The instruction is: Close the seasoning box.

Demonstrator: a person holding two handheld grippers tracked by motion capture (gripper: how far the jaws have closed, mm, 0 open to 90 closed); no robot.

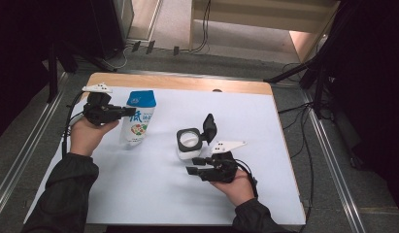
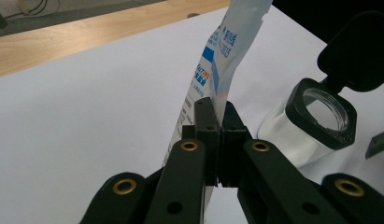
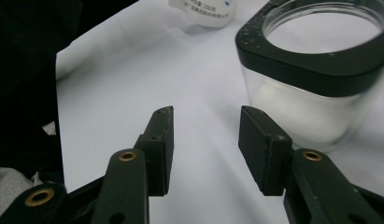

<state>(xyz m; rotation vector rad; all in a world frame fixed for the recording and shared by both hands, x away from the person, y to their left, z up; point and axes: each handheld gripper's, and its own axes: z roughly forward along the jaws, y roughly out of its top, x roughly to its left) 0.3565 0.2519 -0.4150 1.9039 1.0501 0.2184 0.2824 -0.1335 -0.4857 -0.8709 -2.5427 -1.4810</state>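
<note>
On the white sheet covering the wooden table (image 1: 177, 83), a blue-and-white printed plastic pouch (image 1: 138, 119) stands upright at about ten o'clock from the table's middle. The left gripper (image 1: 130, 112) has its jaws pressed tight on the pouch's side seam, which the left gripper view shows pinched flat between the black pads (image 2: 206, 122). Just right of centre sits the square clear glass jar with a black collar (image 1: 189, 143), its black flip lid (image 1: 208, 128) hinged open and tilted back toward one o'clock. The right gripper (image 1: 195, 165) hovers at about five o'clock of the jar, jaws partly spread with nothing between them and apart from the glass.

The work looks like pouring the pouch's contents into the jar. To do it well, the right gripper would best brace the jar at its glass wall, below the collar, before the pouch tips. A grip this low on the seam may let the soft top flop, so lift slowly and bring the top over the opening, clear of the raised lid.
</note>
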